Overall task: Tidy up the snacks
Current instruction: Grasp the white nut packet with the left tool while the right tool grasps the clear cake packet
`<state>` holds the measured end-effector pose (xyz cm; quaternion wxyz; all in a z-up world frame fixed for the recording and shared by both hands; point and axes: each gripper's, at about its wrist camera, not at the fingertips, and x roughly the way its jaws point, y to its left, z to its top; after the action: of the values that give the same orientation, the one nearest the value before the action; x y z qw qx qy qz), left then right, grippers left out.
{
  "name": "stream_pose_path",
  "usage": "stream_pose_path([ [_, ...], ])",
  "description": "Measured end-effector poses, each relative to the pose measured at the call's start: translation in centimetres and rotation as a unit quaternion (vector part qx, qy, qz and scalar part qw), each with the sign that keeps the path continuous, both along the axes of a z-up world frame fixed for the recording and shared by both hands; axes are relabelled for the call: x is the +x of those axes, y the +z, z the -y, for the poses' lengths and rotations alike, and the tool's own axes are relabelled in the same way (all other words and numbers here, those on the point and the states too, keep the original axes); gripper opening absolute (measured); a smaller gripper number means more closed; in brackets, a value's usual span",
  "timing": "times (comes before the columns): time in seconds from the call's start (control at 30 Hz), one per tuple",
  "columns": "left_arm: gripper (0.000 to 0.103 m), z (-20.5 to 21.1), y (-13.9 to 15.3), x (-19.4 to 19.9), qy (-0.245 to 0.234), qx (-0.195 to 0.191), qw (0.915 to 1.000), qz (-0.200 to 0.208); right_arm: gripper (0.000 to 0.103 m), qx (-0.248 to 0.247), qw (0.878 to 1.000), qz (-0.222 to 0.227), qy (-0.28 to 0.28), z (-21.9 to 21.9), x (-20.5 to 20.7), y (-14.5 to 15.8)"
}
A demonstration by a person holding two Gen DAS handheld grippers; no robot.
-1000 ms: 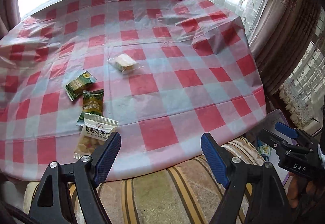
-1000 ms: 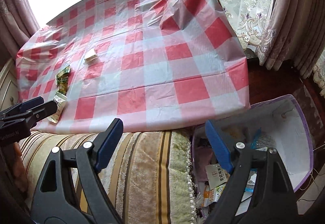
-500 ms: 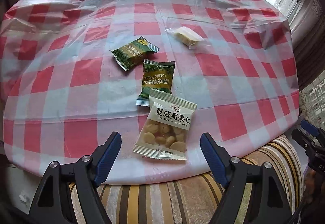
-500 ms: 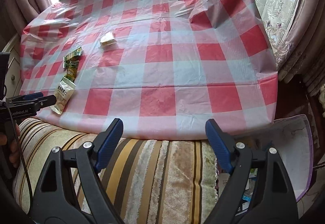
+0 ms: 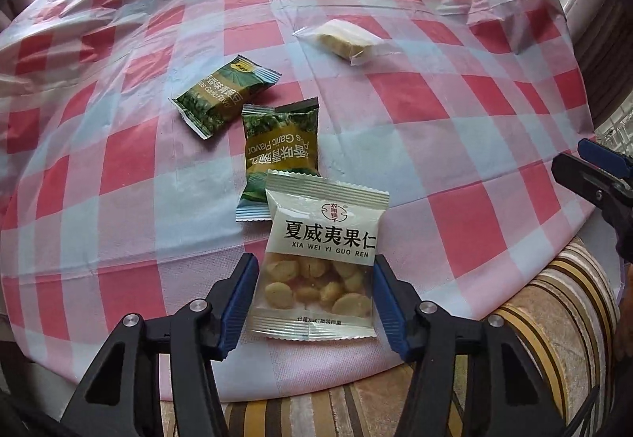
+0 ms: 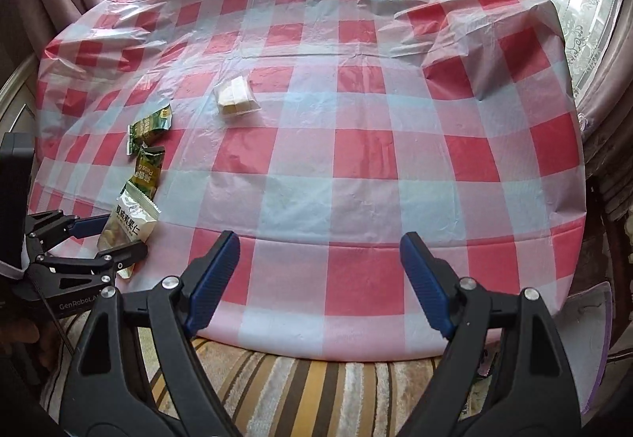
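Note:
A white nut packet [image 5: 320, 259] lies at the near edge of the red-checked table [image 5: 455, 144]. My left gripper [image 5: 314, 304] is open, its blue fingers on either side of the packet's lower half, close to its edges. Behind it lie two green pea packets [image 5: 283, 150] [image 5: 223, 96], the nearer one partly under the nut packet, and a clear-wrapped cake [image 5: 348, 41]. In the right wrist view the nut packet [image 6: 128, 225] sits between the left gripper's fingers [image 6: 89, 225]. My right gripper [image 6: 318, 286] is open and empty over the table's near edge.
A striped sofa cushion [image 6: 308, 393] lies just below the table's near edge. Curtains [image 6: 609, 53] hang to the right. A white bag's edge [image 6: 597, 322] shows at the lower right. My right gripper's tips show at the right of the left wrist view [image 5: 593, 175].
My left gripper moved left and forward over the table edge and narrowed around the nut packet. My right gripper swung left, away from the bag, to face the table.

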<state>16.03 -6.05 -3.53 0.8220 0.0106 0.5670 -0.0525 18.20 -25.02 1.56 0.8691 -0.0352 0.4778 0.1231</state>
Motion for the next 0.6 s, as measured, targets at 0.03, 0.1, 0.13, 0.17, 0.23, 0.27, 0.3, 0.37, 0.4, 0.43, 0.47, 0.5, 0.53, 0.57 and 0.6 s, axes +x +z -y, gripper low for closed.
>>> stream_pose_path([
  [0.03, 0.058, 0.1, 0.0, 0.0, -0.003, 0.000, 1.0000, 0.003, 0.085, 0.001, 1.000, 0.002, 0.003, -0.6, 0.6, -0.1],
  [0.1, 0.057, 0.3, 0.1, -0.1, -0.007, -0.002, 0.9999, 0.007, 0.085, -0.003, 1.000, 0.005, 0.009, -1.9, 1.9, -0.3],
  [0.13, 0.056, 0.2, 0.1, -0.2, -0.009, -0.004, 0.9999, 0.010, 0.085, -0.007, 1.000, 0.007, 0.012, -2.6, 2.5, -0.3],
  [0.17, 0.055, 0.2, 0.1, -0.3, -0.009, -0.007, 0.9999, 0.012, 0.085, -0.009, 1.000, 0.010, 0.016, -3.3, 3.1, -0.4],
  [0.23, 0.053, -0.1, 0.1, -0.5, -0.009, -0.016, 0.9997, 0.017, 0.085, -0.013, 0.999, 0.017, 0.024, -4.6, 4.2, -0.5],
  [0.27, 0.052, -0.3, 0.1, -0.6, -0.009, -0.023, 0.9995, 0.019, 0.085, -0.016, 0.999, 0.019, 0.026, -5.2, 4.8, -0.5],
  [0.3, 0.052, -0.5, 0.1, -0.6, -0.009, -0.031, 0.9993, 0.021, 0.085, -0.017, 0.999, 0.021, 0.029, -5.7, 5.4, -0.6],
  [0.37, 0.051, -0.8, 0.2, -0.8, -0.009, -0.048, 0.9985, 0.025, 0.085, -0.020, 0.999, 0.024, 0.032, -6.6, 6.5, -0.9],
  [0.4, 0.050, -1.0, 0.2, -0.9, -0.011, -0.060, 0.9978, 0.026, 0.085, -0.022, 0.999, 0.023, 0.034, -7.0, 7.0, -1.0],
  [0.43, 0.050, -1.2, 0.2, -0.9, -0.011, -0.073, 0.9969, 0.028, 0.085, -0.022, 0.999, 0.025, 0.035, -7.3, 7.4, -1.1],
  [0.47, 0.050, -1.4, 0.3, -1.0, -0.008, -0.081, 0.9962, 0.031, 0.085, -0.022, 0.999, 0.026, 0.037, -7.6, 7.9, -1.3],
  [0.5, 0.049, -1.7, 0.4, -1.2, -0.004, -0.088, 0.9954, 0.036, 0.085, -0.023, 0.999, 0.027, 0.038, -7.9, 8.3, -1.4],
  [0.53, 0.048, -2.1, 0.7, -1.4, -0.002, -0.098, 0.9943, 0.044, 0.085, -0.023, 0.999, 0.027, 0.038, -8.2, 8.7, -1.5],
  [0.57, 0.048, -2.3, 1.0, -1.6, 0.000, -0.105, 0.9930, 0.053, 0.085, -0.023, 0.999, 0.027, 0.039, -8.4, 9.1, -1.7],
  [0.6, 0.048, -2.5, 1.3, -1.8, 0.001, -0.110, 0.9920, 0.062, 0.085, -0.022, 0.999, 0.027, 0.040, -8.7, 9.5, -1.8],
])
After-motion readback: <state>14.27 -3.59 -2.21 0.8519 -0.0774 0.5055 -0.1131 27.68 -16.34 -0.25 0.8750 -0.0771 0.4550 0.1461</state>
